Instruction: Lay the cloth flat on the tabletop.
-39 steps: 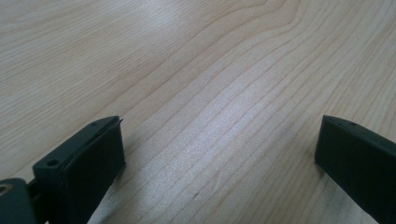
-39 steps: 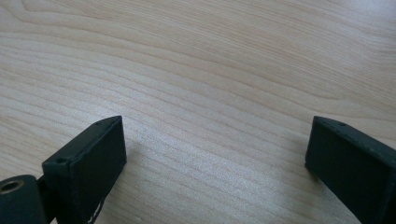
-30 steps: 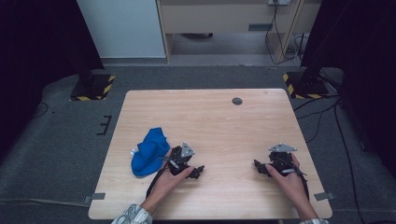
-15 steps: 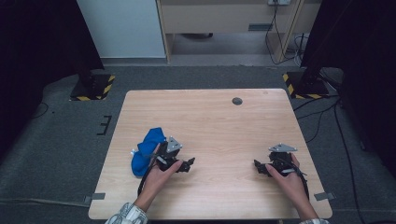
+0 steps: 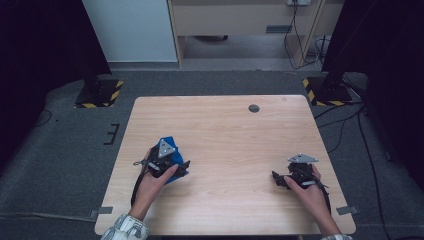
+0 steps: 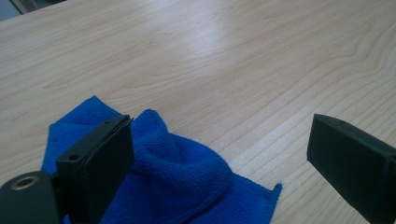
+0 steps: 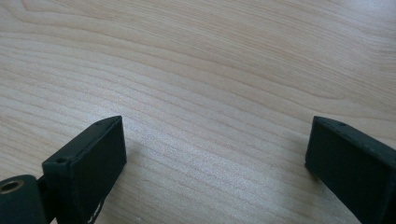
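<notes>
Since half a second ago, left hand-held gripper (image 5: 165, 161) now over blue cloth (image 6: 187, 186), both hand-held grippers' jaws apart.

A bright blue, plain terry cloth (image 6: 177, 182) lies on the pale wooden table (image 5: 225, 130) with fine brown grain; both grippers' jaws are matte black.

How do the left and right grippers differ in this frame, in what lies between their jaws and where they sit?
The left gripper has a bunched blue cloth between its jaws; the right gripper has bare table. The left sits at the table's left side, the right near its right edge. Both are open.
</notes>
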Available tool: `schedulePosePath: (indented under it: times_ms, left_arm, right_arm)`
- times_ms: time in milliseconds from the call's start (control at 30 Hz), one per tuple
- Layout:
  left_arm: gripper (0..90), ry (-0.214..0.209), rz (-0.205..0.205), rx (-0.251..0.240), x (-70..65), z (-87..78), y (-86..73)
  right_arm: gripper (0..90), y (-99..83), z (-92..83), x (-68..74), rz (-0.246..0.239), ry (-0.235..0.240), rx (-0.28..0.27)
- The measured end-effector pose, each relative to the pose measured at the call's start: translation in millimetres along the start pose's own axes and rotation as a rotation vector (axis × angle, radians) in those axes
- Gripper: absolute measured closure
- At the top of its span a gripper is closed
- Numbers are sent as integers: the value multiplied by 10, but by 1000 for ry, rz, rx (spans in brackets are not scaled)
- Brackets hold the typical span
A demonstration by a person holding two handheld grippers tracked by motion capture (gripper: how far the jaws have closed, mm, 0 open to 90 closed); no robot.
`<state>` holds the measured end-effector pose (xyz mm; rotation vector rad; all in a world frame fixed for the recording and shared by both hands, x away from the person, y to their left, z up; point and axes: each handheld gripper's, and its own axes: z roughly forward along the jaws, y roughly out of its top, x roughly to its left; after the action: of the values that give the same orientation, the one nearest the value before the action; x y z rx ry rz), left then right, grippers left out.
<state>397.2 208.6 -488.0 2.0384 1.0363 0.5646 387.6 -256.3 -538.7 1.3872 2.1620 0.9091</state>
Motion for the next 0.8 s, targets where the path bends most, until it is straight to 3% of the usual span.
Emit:
schedulePosePath:
  times_ms: [233,467,800]
  left_arm:
    - [58,-10,-3,-9,48,-68,-9]
    - [57,25,4,4,136,-132,-39]
    - [59,80,-78,4,461,-247,-166]
  right_arm:
    - [53,0,0,0,0,-1,0]
    - [54,-1,-1,2,1,-2,0]
    - [53,-1,-1,4,2,-3,0]
